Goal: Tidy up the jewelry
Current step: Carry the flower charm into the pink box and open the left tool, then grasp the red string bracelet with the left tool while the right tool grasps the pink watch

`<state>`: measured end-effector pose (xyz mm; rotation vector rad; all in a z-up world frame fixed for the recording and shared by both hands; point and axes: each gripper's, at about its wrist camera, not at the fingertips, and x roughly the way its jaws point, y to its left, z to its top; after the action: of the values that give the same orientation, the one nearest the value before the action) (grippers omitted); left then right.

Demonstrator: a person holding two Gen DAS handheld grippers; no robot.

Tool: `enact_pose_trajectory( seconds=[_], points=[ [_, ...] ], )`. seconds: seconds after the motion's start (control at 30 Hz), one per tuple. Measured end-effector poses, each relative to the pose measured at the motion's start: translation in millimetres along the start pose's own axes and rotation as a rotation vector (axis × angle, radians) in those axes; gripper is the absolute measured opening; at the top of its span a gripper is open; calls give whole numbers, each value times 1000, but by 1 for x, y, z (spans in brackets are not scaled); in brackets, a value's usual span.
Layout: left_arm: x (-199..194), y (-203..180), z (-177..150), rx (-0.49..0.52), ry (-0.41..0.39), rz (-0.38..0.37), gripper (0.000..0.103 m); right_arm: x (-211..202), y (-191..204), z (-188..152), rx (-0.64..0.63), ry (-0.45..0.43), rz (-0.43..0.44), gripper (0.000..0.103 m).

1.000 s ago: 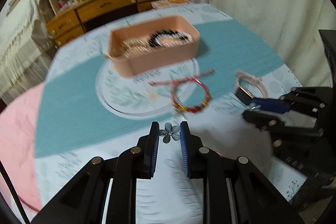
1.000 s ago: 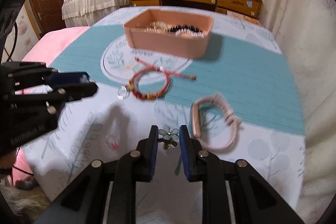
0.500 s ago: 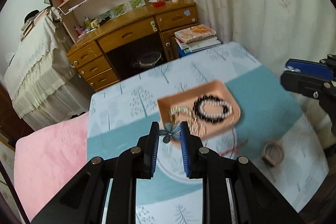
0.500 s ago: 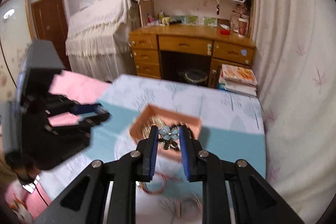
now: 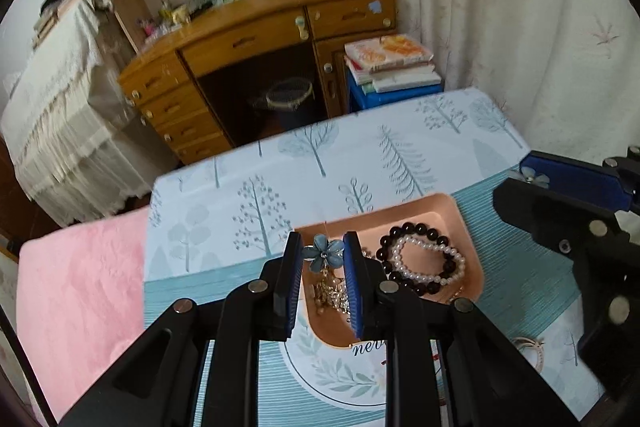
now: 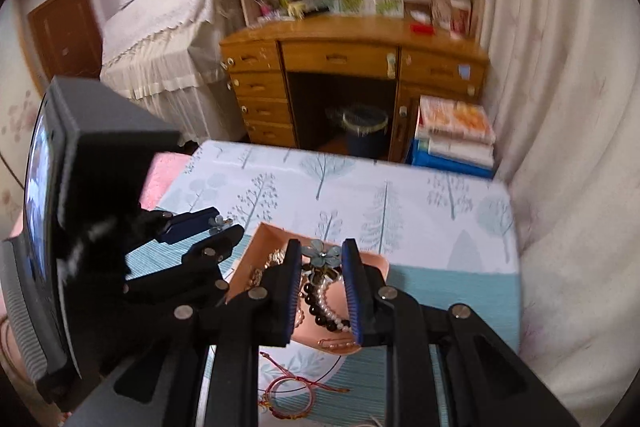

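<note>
Both tools, left (image 5: 322,255) and right (image 6: 321,254), each pinch a flower earring (image 5: 323,255) over the tray (image 5: 472,251), which already holds bracelets (image 5: 420,259). Red bracelet (image 6: 286,397) still on the table (image 6: 400,195).

The left black two-finger gripper with blue pads (image 5: 322,255) is closed on a small blue flower-shaped earring (image 5: 323,253), pinched at its fingertips. The right black two-finger gripper with blue pads (image 6: 321,254) likewise clamps a matching blue flower earring (image 6: 322,253), both tilted downward, side by side.
</note>
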<state>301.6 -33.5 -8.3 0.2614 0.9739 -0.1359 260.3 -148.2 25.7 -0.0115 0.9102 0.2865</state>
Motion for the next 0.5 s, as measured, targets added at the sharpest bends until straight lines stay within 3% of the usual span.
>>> enact_pose_trajectory(
  seconds=[0.03, 0.07, 0.13, 0.5],
  points=[
    [5, 1, -2, -1, 7, 4, 28, 7, -3, -3, 8, 18, -4, 21],
    [13, 2, -2, 0, 21, 13, 51, 11, -5, -5, 15, 31, -6, 21],
    [20, 5, -6, -15, 28, 21, 81, 19, -10, -10, 31, 53, 12, 22],
    [12, -1, -36, 2, -14, 1, 81, 25, -22, -42, 70, 90, 52, 24]
  ],
)
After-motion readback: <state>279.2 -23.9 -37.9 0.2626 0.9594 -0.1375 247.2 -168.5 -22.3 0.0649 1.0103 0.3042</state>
